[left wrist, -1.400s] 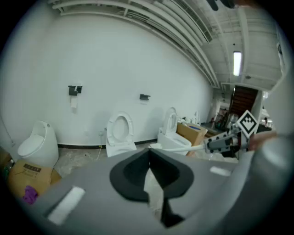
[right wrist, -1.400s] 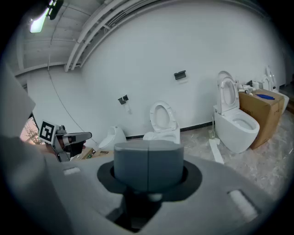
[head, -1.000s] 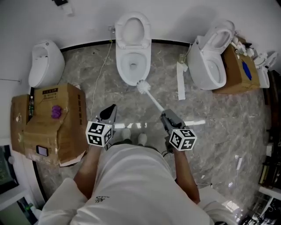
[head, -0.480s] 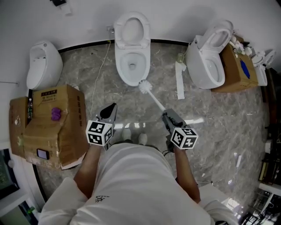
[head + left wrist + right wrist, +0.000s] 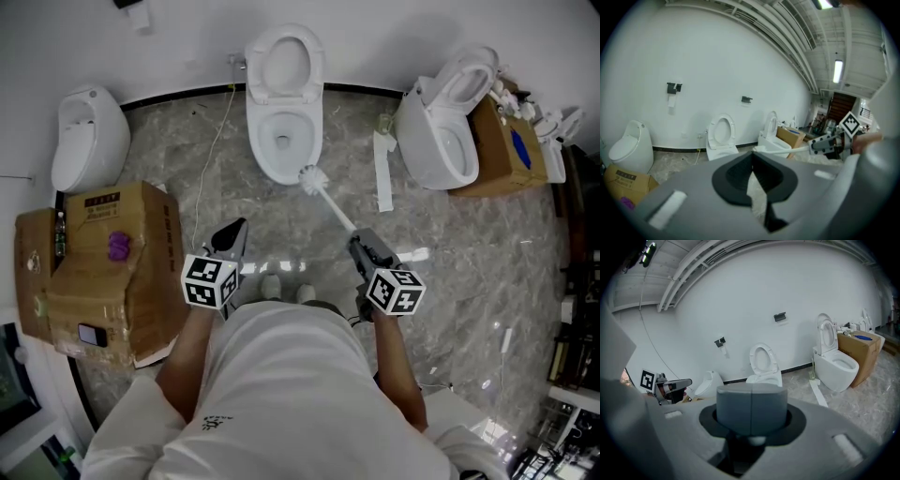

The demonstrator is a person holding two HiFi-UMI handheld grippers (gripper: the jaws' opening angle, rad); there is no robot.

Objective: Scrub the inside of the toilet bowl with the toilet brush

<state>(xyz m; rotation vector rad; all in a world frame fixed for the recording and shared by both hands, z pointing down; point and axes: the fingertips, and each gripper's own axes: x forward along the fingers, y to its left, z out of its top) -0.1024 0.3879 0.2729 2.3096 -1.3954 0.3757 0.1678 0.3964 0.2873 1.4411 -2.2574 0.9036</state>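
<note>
Right tongs: clamped shut on near end of brush handle. Confirmed in right gripper view: pads together round a white shaft. Seen also from left gripper view, at right, with white handle running out to the left.

Left tongs: closed, pads meeting at the tips, empty. Held over the floor, left of the brush and well apart from it.

Brush: slanting from right tongs toward far left. Head low at near-right edge of toilet, outside the bowl. Contact between head and toilet not determinable.

Toilet: centre, against far wall, seat raised. Bowl open to view from above.

Surroundings, noted from head view:
- Second toilet at far right, lid up, turned at an angle to the wall.
- Brown box just right of second toilet, touching or nearly so.
- White strip flat on floor between the two toilets.
- Urinal at far left.
- Large cardboard box at near left, flaps open, purple item lying on top.
- Floor of grey marbled stone, glossy, with light reflections near the feet.

Person in white top, standing near of the toilet, feet between the two tongs. Marker cube on each tongs facing up.
</note>
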